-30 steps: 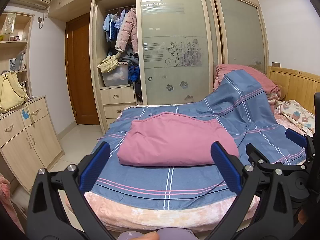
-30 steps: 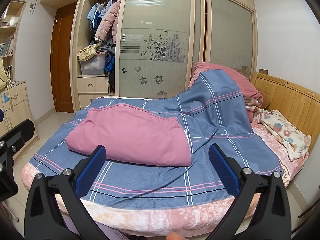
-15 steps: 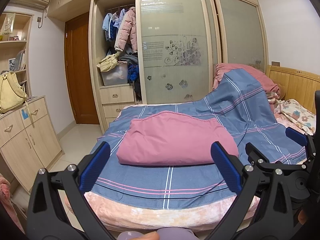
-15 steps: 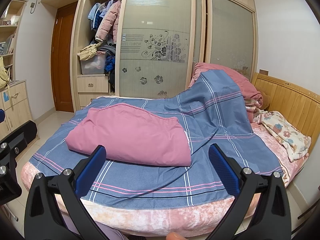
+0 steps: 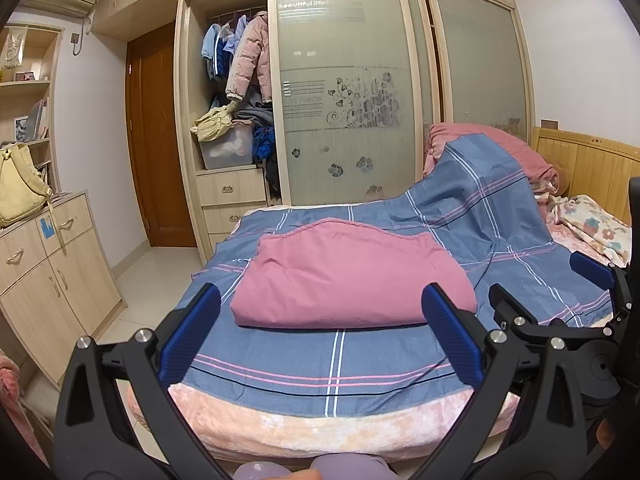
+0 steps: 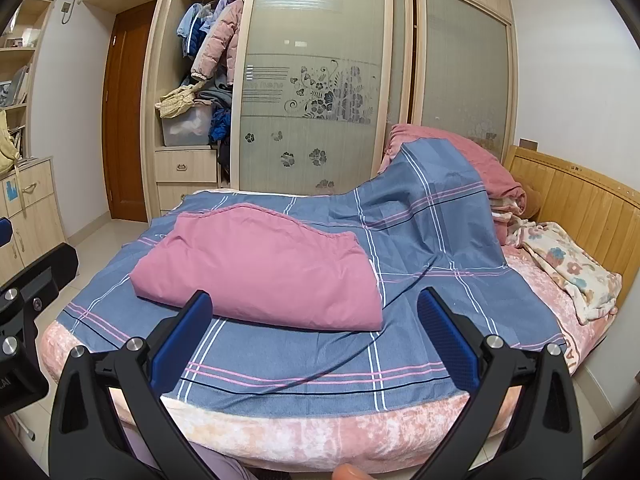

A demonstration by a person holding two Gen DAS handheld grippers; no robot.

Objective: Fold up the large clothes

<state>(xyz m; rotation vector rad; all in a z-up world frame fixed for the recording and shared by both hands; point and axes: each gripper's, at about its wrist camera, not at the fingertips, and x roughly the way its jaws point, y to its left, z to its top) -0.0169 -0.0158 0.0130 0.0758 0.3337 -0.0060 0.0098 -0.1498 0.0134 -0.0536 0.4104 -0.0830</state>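
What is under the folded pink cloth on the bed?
The folded pink cloth lies on a blue checked sheet, which is spread over a pink fleecy blanket showing along the bed's near edge. Whatever lies below those layers is covered.

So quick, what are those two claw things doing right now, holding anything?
Left gripper: open, holding nothing, short of the folded pink quilt.
Right gripper: open, holding nothing.
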